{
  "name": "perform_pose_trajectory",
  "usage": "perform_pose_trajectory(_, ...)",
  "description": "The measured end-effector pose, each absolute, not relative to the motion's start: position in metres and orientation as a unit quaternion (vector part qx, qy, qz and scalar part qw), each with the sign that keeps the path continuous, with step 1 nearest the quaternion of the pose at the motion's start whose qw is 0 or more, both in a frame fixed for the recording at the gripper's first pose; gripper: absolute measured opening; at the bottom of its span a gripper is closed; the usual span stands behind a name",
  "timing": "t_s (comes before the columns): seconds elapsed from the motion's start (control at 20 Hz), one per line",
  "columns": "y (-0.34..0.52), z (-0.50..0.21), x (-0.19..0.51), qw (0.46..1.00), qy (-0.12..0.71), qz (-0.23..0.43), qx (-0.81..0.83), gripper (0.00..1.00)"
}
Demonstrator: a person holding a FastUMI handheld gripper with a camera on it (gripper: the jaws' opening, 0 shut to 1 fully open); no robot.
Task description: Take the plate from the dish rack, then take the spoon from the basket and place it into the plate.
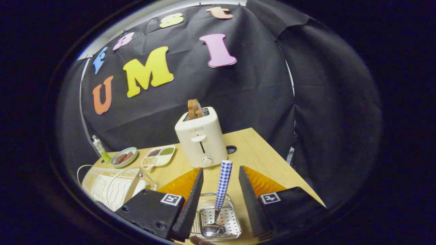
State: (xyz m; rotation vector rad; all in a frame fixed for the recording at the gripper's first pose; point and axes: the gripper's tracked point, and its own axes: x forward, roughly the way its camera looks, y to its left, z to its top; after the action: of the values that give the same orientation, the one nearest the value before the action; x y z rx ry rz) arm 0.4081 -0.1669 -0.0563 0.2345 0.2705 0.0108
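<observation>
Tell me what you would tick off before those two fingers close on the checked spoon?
1. Gripper open, one finger each side of the handle: ok.
2. Spoon stands with its bowl down in the metal basket, handle between the fingers: ok.
3. Fingers touching the handle: not yet, gaps on both sides.
4. Orange plate lies on the table under the gripper, out of the dish rack: ok.
5. Toaster stands beyond the spoon, apart from it: ok.
6. Height of fingers against the basket rim: cannot tell.

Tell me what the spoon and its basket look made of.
Blue-and-white checked-handled spoon, standing between the open claw fingers: shiny bowl mirrors light, likely steel; matte handle may be plastic or ceramic. Perforated wire-rimmed basket: glossy silver, probably stainless steel.
</observation>
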Motion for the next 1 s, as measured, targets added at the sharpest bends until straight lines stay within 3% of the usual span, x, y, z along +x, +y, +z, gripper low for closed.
perform_pose_trajectory(0.15, -0.167, -0.052, 0.403, 0.985, 0.122, 0.009, 0.123, 0.22)
perform_pose_trajectory(0.6, -0.155, 0.009, 0.370, 0.993, 0.041, 0.029, 0.107, 0.18)
perform_pose_trajectory(0.75, -0.145, 0.046, 0.345, 0.991, -0.016, 0.054, 0.125, 0.18)
perform_pose_trajectory(1.0, -0.130, 0.070, 0.291, 0.994, -0.032, 0.058, 0.088, 0.18)
